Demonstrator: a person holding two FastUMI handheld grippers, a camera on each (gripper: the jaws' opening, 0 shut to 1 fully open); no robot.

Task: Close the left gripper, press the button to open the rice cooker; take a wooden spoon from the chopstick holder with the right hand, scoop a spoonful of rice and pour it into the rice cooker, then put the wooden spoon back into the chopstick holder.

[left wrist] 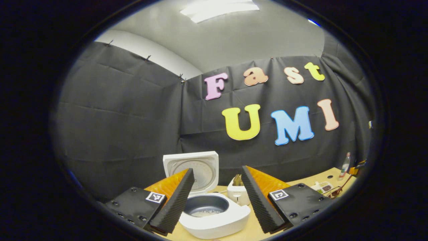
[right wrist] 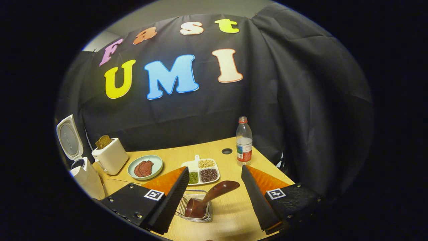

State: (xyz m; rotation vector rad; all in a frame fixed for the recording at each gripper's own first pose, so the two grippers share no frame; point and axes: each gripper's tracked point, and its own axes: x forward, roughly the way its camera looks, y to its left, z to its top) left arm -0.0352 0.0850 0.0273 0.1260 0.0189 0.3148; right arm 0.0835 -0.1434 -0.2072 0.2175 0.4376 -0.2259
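Now the rice cooker (left wrist: pixel 214 214) is open with rice inside, and the wooden spoon (right wrist: pixel 209 197) lies in the chopstick holder (right wrist: pixel 195 209) near the table's front edge. I keep both claws spread and retreat gently.

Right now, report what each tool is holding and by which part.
Nothing is held. The left tool and right tool are both open; the wooden spoon lies in its wire holder.

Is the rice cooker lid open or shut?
Open: the rice cooker lid stands raised behind the inner pot, exposing some rice at the bottom.
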